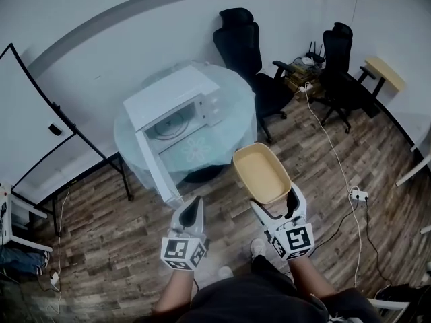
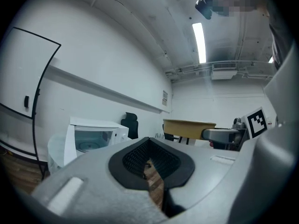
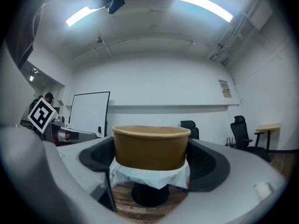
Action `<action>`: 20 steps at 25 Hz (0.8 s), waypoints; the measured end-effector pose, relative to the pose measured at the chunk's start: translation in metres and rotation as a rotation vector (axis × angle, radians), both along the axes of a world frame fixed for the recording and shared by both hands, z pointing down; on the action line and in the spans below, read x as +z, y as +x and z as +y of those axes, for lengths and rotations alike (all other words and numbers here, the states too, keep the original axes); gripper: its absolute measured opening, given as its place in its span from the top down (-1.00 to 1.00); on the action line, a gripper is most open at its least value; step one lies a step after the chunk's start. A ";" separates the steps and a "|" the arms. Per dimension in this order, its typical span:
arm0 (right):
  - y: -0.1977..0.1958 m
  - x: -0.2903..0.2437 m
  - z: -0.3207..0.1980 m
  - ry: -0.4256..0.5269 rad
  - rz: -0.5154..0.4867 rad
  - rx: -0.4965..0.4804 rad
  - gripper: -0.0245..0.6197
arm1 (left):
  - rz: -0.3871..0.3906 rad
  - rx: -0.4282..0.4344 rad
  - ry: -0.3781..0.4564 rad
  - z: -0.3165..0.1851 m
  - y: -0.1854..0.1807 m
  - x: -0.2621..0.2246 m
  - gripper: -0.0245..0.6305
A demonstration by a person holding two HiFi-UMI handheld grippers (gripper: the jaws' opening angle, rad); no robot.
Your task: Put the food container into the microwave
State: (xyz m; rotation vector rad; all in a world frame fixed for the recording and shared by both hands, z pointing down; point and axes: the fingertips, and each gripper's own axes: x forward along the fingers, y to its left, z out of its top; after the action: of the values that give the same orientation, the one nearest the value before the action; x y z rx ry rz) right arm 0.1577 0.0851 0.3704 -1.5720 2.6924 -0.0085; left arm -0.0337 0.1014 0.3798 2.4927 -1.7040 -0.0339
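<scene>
Your R gripper [image 1: 277, 208] clamps the paper food container [image 1: 259, 170], L gripper [image 1: 192, 214] clenched empty; microwave [image 1: 172, 103] door [image 1: 157, 167] open, insertion not done.

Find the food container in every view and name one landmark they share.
Head view: food container right of centre, held in the right hand-held gripper.
Left gripper view: right of centre, seen side-on.
Right gripper view: centre, between the jaws.
Shared landmark: the whiteboard, in all three.
</scene>
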 end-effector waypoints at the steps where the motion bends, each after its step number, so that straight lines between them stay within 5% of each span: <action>1: 0.002 0.001 -0.009 0.004 0.008 -0.014 -0.57 | -0.005 -0.017 -0.003 -0.006 0.003 0.001 0.94; 20: 0.014 0.014 -0.147 -0.009 -0.015 -0.332 -0.57 | -0.018 -0.334 -0.042 -0.091 0.025 0.007 0.94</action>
State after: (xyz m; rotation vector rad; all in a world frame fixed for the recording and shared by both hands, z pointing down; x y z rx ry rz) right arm 0.1720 -0.0615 0.3843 -1.1028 2.9080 -0.0383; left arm -0.0091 0.0106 0.3869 2.1581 -2.0850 -0.0058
